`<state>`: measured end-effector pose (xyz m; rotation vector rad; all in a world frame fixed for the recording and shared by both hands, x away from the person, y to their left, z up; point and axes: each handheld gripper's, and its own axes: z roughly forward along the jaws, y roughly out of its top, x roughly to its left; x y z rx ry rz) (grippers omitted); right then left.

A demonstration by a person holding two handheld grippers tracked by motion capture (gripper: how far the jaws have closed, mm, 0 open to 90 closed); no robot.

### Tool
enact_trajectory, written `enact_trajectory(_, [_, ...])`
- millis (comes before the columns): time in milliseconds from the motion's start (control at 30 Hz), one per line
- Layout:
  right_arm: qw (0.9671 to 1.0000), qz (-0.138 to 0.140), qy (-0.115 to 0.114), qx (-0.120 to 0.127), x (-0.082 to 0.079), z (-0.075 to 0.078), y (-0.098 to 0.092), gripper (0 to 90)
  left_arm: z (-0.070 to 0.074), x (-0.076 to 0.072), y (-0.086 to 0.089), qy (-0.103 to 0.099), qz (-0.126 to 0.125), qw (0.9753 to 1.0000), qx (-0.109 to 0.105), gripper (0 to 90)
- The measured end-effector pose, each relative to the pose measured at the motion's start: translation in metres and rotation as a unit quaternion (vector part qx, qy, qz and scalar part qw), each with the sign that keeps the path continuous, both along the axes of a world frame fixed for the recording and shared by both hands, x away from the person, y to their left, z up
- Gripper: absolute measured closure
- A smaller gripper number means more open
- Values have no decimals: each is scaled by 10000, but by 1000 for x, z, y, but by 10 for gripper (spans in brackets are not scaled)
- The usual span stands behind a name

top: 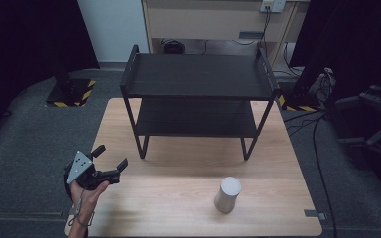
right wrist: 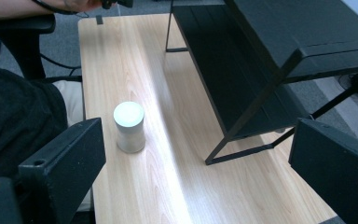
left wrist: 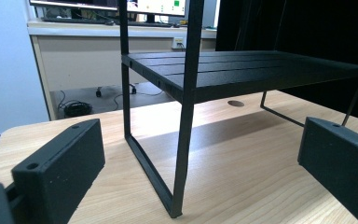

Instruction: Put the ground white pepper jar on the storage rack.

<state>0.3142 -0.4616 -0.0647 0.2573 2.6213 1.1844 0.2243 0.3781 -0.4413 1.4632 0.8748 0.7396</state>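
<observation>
A white cylinder [top: 227, 194] stands upright on the wooden table [top: 178, 208], near its front right; it is also in the right gripper view [right wrist: 129, 126]. A black two-shelf rack [top: 198, 79] occupies the back half of the table, both shelves bare. My left gripper [top: 110, 157] is held by a hand at the table's front left corner, open and holding nothing, pointing toward the rack's front left leg [left wrist: 185, 140]. My right gripper [top: 377, 124] hovers off the table's right side, jaws wide apart, nothing between them.
Grey carpet surrounds the table. Behind the rack are a wooden cabinet [top: 213, 20] and cables on the floor. A stand base with yellow-black tape [top: 72, 91] sits at the back left. A seated person's dark shirt [right wrist: 14, 126] is at the table's front edge.
</observation>
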Motion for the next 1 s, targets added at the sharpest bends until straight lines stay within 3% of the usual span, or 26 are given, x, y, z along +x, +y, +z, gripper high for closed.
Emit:
enact_trajectory(167, [10000, 61, 48, -39, 6, -10, 11, 31, 0, 0, 0, 0, -2, 10000, 11, 0])
enact_trajectory(300, [10000, 30, 35, 65, 9, -24, 18, 39, 0, 0, 0, 4, 7, 10000, 0, 0])
enact_trajectory(600, [9985, -62, 390, 381, 19, -68, 36, 49, 0, 0, 0, 23, -4, 10000, 13, 0])
enact_trajectory(1000, [9976, 281, 589, 224, 34, -115, 69, 47, 0, 0, 1, 38, -6, 10000, -4, 0])
